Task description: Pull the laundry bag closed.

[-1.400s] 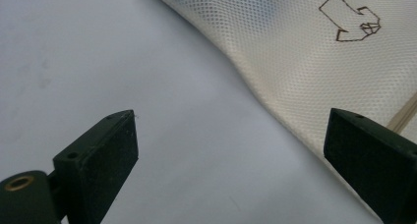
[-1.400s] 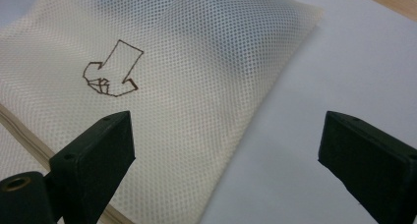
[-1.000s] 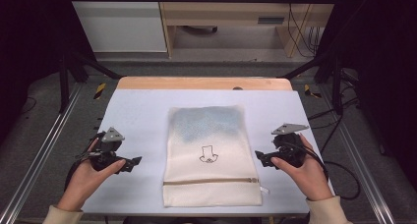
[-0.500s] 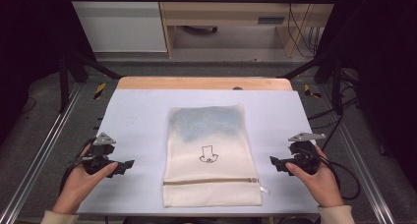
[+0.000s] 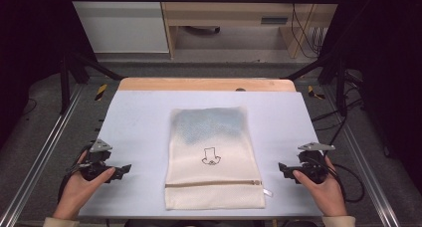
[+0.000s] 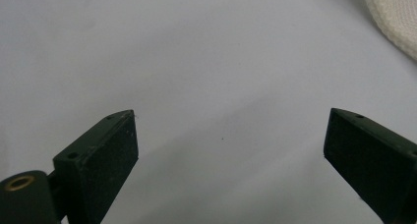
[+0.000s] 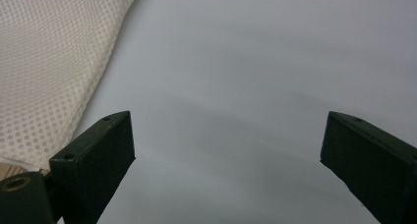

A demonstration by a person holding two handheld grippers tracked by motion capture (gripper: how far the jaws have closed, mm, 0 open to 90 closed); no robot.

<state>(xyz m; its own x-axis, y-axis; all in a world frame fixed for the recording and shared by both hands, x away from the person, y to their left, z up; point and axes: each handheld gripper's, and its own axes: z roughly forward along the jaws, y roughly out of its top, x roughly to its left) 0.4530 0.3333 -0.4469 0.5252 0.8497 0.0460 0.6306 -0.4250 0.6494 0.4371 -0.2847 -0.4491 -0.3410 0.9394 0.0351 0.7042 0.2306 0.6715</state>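
Now your left gripper (image 5: pixel 122 170) and right gripper (image 5: pixel 284 169) have drawn back outward, jaws apart, leaving the zippered mesh bag (image 5: pixel 214 160) untouched on the bench (image 5: pixel 139 117).

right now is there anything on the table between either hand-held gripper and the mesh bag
Nothing visible. Bare table surface lies between the left hand-held gripper and the mesh bag, and between the right hand-held gripper and the bag. Both have their jaws open, holding nothing.
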